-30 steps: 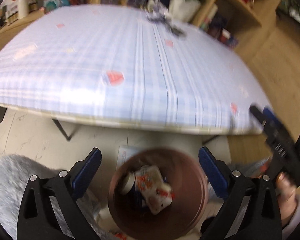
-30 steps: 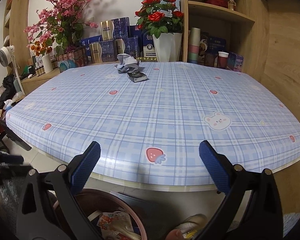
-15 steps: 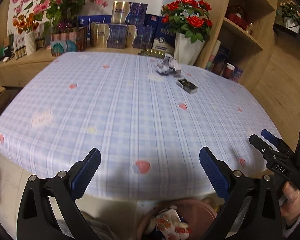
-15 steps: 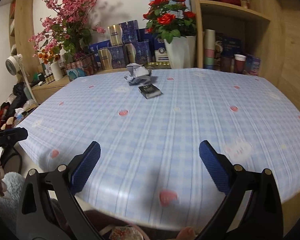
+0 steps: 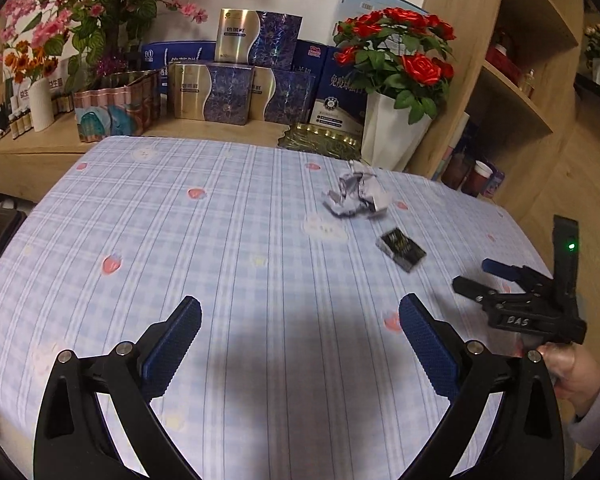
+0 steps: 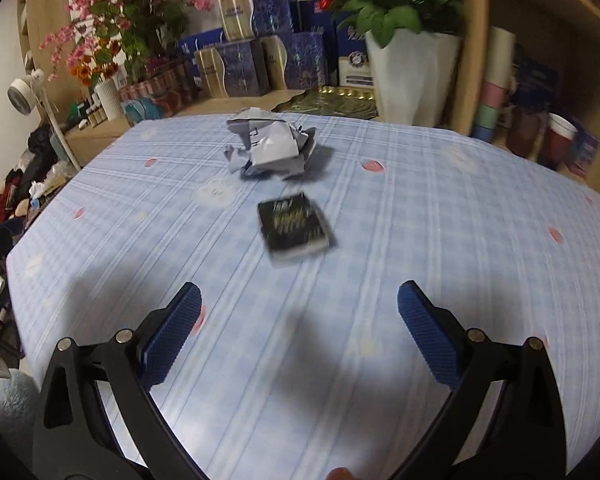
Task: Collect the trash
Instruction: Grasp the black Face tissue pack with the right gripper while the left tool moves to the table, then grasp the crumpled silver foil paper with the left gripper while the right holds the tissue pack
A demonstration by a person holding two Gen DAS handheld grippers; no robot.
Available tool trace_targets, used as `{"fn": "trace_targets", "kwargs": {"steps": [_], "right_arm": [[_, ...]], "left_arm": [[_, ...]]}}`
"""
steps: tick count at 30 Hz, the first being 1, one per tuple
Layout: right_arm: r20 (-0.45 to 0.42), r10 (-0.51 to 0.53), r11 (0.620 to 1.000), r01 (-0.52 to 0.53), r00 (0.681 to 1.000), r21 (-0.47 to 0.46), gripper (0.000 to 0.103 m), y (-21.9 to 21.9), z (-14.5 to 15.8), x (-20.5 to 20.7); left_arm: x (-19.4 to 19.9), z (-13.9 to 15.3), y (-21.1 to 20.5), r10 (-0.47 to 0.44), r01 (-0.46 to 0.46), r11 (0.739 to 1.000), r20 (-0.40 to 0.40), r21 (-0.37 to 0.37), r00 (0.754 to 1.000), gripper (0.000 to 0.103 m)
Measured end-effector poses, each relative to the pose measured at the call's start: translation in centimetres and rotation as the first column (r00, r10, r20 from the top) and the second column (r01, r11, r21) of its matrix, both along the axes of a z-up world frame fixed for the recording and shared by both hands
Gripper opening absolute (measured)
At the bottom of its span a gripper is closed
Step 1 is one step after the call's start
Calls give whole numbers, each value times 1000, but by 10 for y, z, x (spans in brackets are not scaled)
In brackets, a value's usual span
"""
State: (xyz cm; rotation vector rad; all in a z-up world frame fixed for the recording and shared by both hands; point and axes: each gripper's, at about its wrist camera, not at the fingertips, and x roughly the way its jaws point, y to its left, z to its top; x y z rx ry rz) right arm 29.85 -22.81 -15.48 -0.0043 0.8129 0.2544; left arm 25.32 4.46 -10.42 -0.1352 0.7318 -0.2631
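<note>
Trash count: one crumpled paper point(image 6: 266, 148) at my twelve o'clock, one black packet point(image 6: 294, 227) nearer; both grippers, left point(image 5: 300, 340) and right point(image 6: 299, 330), gape wide, empty.

Open tablecloth point(image 6: 440, 240) is seen ahead of the right gripper point(image 6: 299, 322). At 12 o'clock the black packet point(image 6: 294, 226) lies, crumpled paper point(image 6: 268, 146) beyond it. At 1 o'clock the far edge is blocked by the white vase point(image 6: 414, 76).

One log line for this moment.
left gripper: open, empty | right gripper: open, nearing black packet | crumpled paper: on table
</note>
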Motion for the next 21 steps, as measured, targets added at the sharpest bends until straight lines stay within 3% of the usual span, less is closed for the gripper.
{"fn": "trace_targets", "kwargs": {"steps": [3, 6, 10, 11, 12, 13, 16, 21], "right_arm": [[-43, 24, 1000, -24, 999, -7, 95, 9, -9, 36], [-97, 49, 998, -52, 994, -29, 82, 19, -20, 63], [-169, 83, 993, -95, 982, -66, 76, 32, -34, 79], [-179, 83, 990, -102, 980, -99, 72, 36, -37, 80], [-186, 91, 986, -115, 978, -122, 60, 39, -39, 81], [-182, 104, 986, -125, 978, -107, 48, 38, -38, 80], [-165, 94, 991, -107, 982, -74, 39, 26, -32, 74], [-95, -12, 1000, 9, 995, -27, 37, -17, -14, 59]], "left_arm": [[32, 0, -3, 1, -2, 1000, -10, -20, 1000, 97], [62, -1, -10, -4, 3, 1000, -17, -30, 1000, 97], [90, -3, -18, -9, 8, 999, -26, -47, 1000, 97], [97, -4, -22, -11, 9, 999, -31, -51, 999, 97], [102, -4, -24, -14, 12, 998, -34, -55, 999, 97], [107, -6, -28, -20, 18, 998, -38, -59, 999, 97], [119, -11, -41, -41, 39, 998, -43, -53, 998, 97], [144, -24, -72, -79, 79, 997, -42, -23, 996, 97]]}}
